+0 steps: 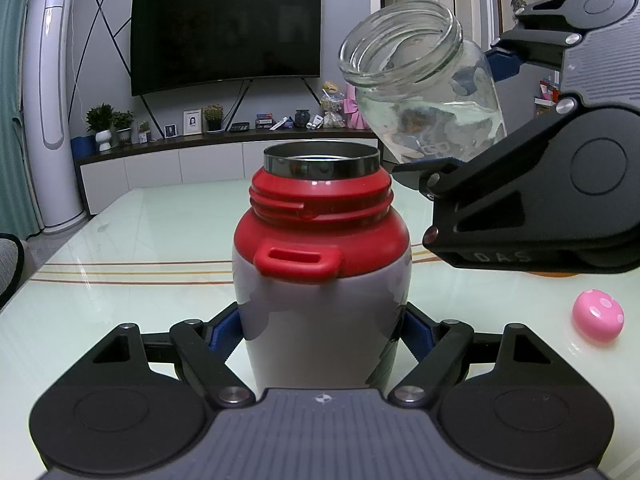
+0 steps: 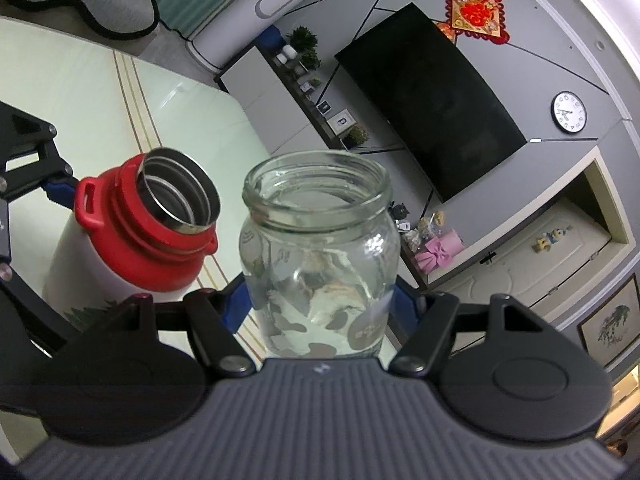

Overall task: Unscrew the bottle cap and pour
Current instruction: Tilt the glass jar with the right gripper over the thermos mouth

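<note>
A white flask with a red top (image 1: 322,280) stands upright on the table, its steel mouth (image 1: 321,164) open with no cap on it. My left gripper (image 1: 320,332) is shut on its lower body. My right gripper (image 2: 320,308) is shut on a clear glass jar (image 2: 320,256) with some water in it. The jar (image 1: 424,88) is uncapped, held in the air and tilted, its mouth up and to the right of the flask mouth. In the right wrist view the flask (image 2: 132,232) lies left of the jar.
A pink cap with white dots (image 1: 598,314) lies on the pale green glass table (image 1: 120,280) at the right. Beyond the table's far edge are a TV cabinet (image 1: 180,160) and a standing air conditioner (image 1: 50,112).
</note>
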### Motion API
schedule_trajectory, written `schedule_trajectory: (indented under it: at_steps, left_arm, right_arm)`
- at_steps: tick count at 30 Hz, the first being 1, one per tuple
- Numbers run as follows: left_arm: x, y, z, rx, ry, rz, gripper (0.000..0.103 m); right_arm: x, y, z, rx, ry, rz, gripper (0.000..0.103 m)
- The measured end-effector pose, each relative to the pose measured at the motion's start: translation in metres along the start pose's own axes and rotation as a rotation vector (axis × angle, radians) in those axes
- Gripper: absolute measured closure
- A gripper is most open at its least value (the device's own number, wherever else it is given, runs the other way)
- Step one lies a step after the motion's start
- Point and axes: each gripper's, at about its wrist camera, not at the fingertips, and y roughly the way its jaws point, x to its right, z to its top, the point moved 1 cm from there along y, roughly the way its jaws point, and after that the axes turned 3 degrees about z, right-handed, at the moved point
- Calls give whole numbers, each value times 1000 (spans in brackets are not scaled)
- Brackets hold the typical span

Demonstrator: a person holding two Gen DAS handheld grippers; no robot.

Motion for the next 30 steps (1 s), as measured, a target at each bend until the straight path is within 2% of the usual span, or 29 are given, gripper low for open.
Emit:
schedule_trajectory:
  at_steps: [30]
  left_arm:
    - [-4, 4, 1, 0, 2, -1, 21]
  right_arm:
    - [-11, -2, 1, 23, -139, -34, 34]
